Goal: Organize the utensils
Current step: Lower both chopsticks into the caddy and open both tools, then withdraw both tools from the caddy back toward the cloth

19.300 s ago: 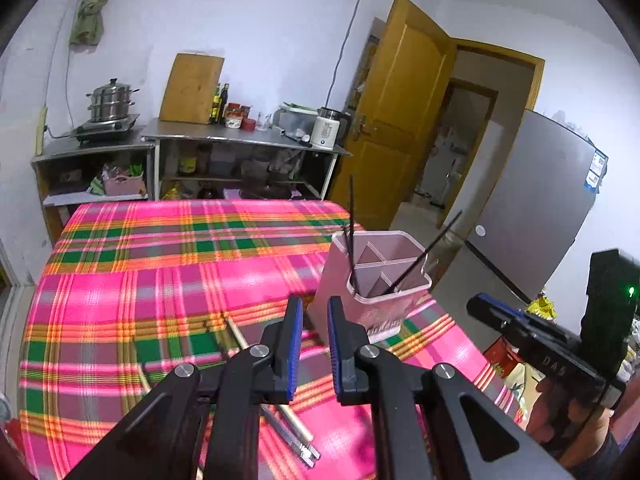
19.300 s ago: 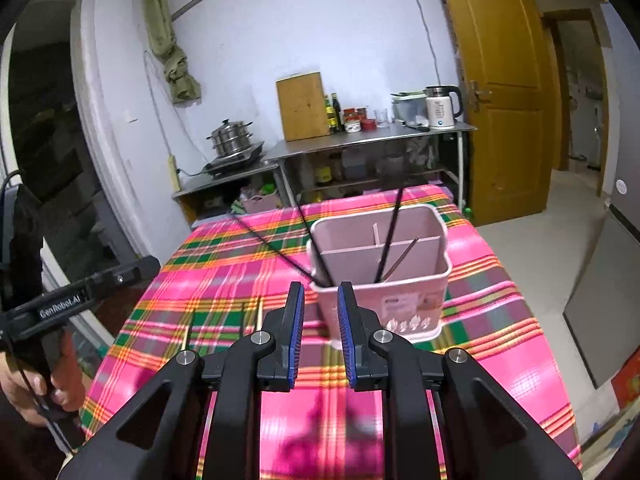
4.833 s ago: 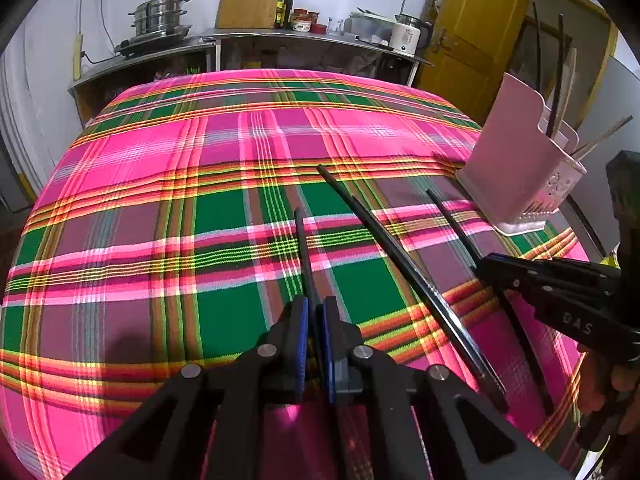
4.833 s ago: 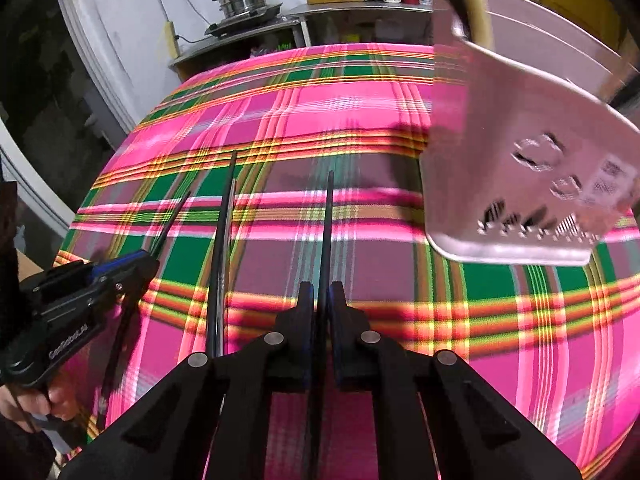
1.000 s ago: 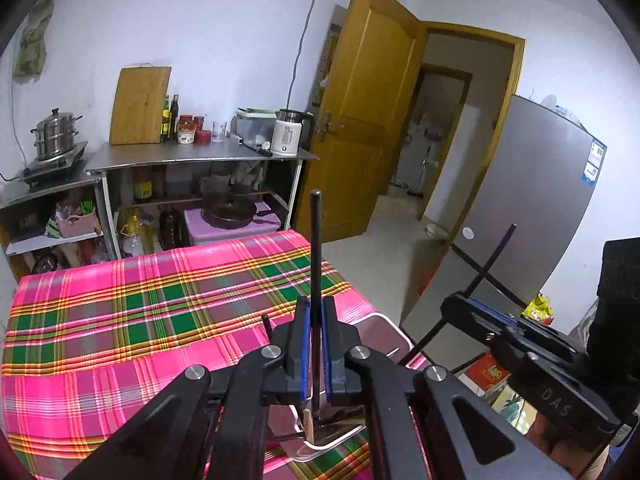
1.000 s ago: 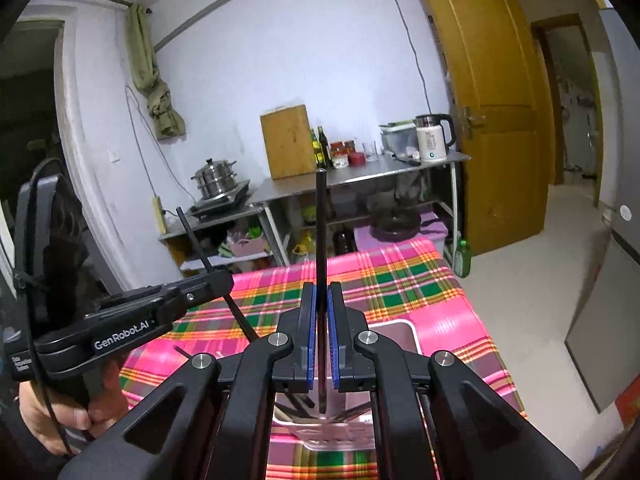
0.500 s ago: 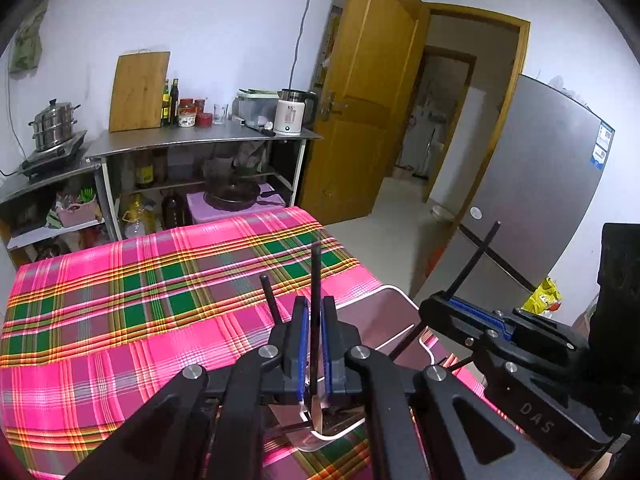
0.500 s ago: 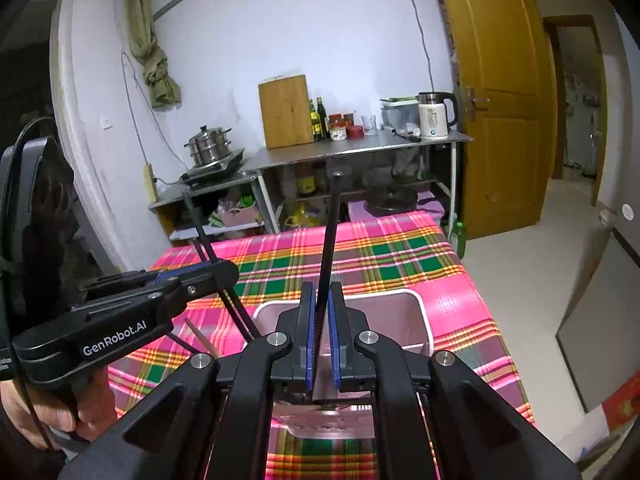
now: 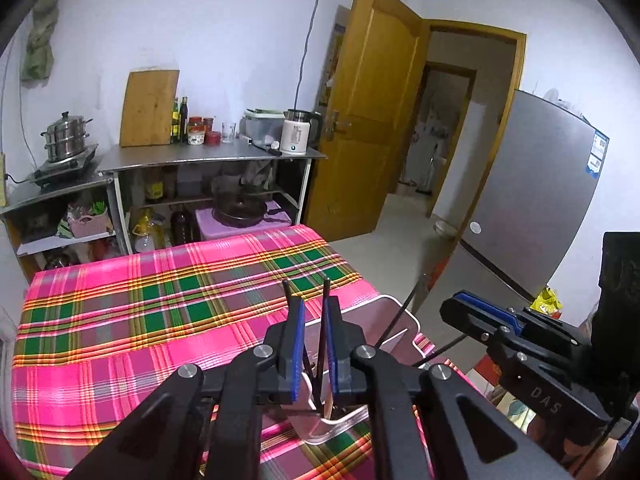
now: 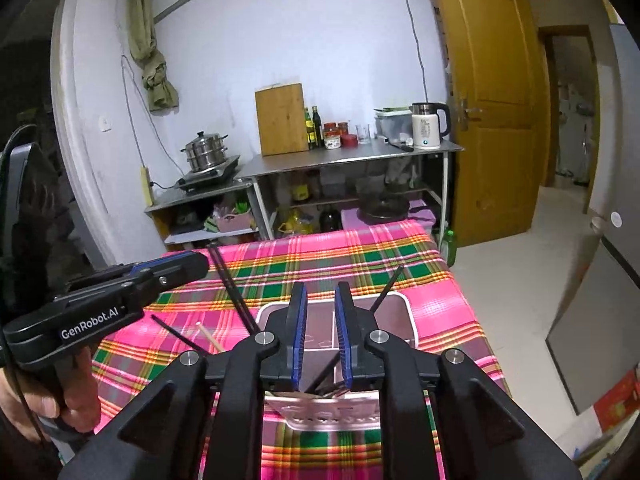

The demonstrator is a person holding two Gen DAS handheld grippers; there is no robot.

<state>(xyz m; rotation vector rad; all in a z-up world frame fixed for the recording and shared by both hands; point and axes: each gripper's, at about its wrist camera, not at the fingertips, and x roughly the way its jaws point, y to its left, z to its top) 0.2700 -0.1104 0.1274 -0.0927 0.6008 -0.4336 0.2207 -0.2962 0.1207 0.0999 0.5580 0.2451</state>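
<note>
The pink utensil holder (image 9: 400,313) stands near the right edge of the plaid-covered table (image 9: 120,320), right under both grippers. My left gripper (image 9: 314,312) is opening; a black chopstick (image 9: 325,300) stands loose between its blue pads, its lower end in the holder, and a second black chopstick (image 9: 287,290) rises beside the left pad. My right gripper (image 10: 320,300) hangs over the holder (image 10: 405,300), its jaws opening with no pad pressing on anything. A black chopstick (image 10: 386,288) leans out of the holder's far right corner. Each gripper shows in the other's view: left gripper (image 10: 188,266), right gripper (image 9: 460,304).
Several more chopsticks, black and one wooden (image 10: 208,336), lean out on the holder's left side. A steel shelf unit (image 9: 208,156) with a pot, a cutting board and a kettle stands behind the table. A yellow door (image 9: 376,120) and a grey fridge (image 9: 540,200) are to the right.
Both grippers' jaws have parted. The chopstick that each one held upright has slid down into the pink holder, so its top now stands much lower.
</note>
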